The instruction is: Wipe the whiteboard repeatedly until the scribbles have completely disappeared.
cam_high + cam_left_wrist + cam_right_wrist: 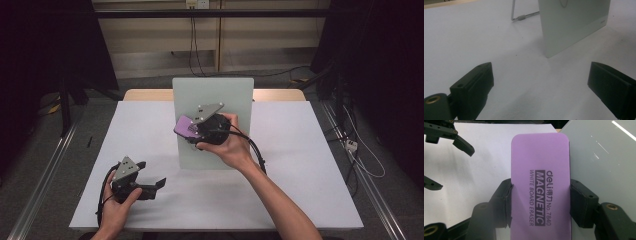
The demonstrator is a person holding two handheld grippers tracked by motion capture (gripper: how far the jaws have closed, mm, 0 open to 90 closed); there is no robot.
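A purple whiteboard eraser [540,185] printed "MAGNETIC WHITE BOARD ERASER" sits clamped by its long sides in my right gripper [540,202]. From above, the eraser [187,126] is held against the left part of a pale whiteboard [235,95] that stands tilted at the table's middle. My left gripper [152,186] rests near the front left of the table, jaws wide apart with nothing between them. Its own view has the board's lower corner [574,27] ahead and the board's wire stand [521,17] behind.
A white sheet [300,165] covers the table; a strip of wood [145,94] shows at its far edge. Cables trail from both grippers and lie on the floor at the right [357,150]. Dark frames stand on both sides.
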